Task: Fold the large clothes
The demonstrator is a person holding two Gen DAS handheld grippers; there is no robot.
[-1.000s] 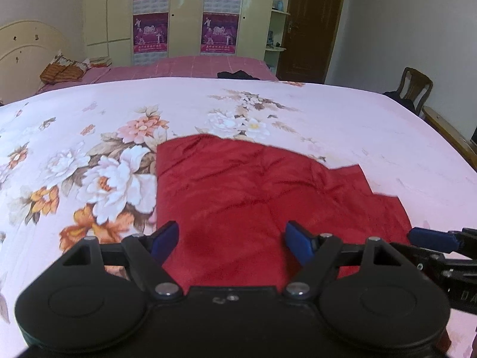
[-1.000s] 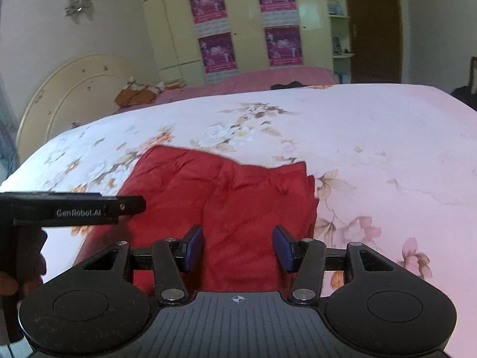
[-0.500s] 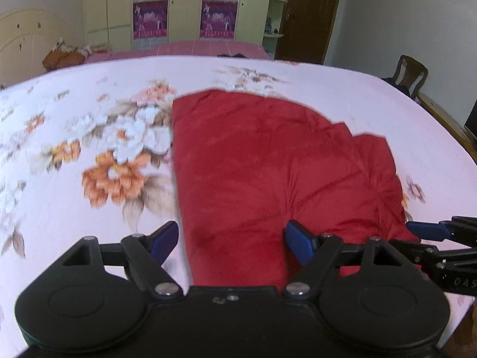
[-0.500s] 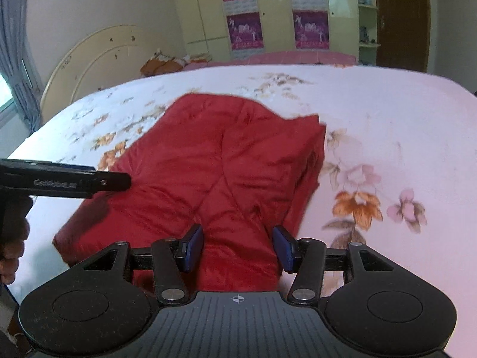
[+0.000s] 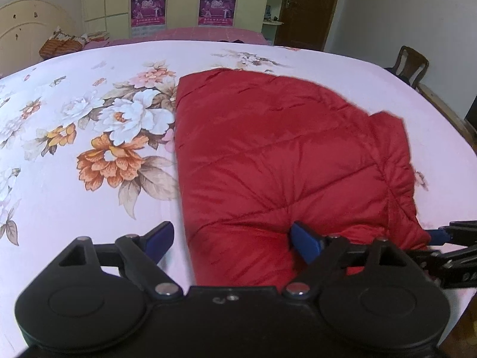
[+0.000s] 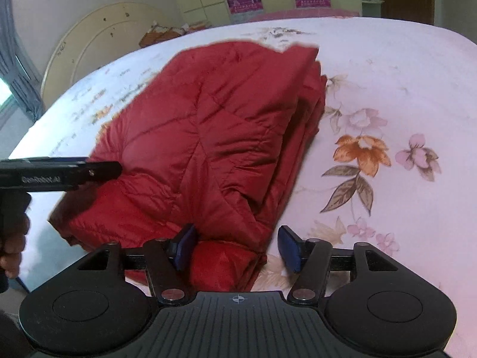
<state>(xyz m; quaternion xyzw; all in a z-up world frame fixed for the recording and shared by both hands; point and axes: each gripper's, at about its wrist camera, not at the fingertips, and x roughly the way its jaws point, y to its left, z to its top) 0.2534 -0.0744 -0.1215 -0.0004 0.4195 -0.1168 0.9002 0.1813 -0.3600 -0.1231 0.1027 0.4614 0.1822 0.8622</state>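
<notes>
A red quilted jacket lies folded on the floral bedsheet. My left gripper hangs over its near left corner with the jaws opening. Fabric lies between the fingers, and the left pad rests over bare sheet. In the right wrist view the jacket shows stacked layers along its right edge. My right gripper straddles the near right corner, jaws opening. Its left pad touches the fabric and its right pad stands clear over the sheet. The left gripper reaches in from the left, held by a hand.
The bed's right edge drops toward a wooden chair and a dark door. A cream headboard, patterned pillows and a wardrobe with purple posters stand at the far side.
Both grippers have sunk and moved in over the jacket's near edge, so it fills more of each view. Both pairs of jaws stand wider apart than before.
</notes>
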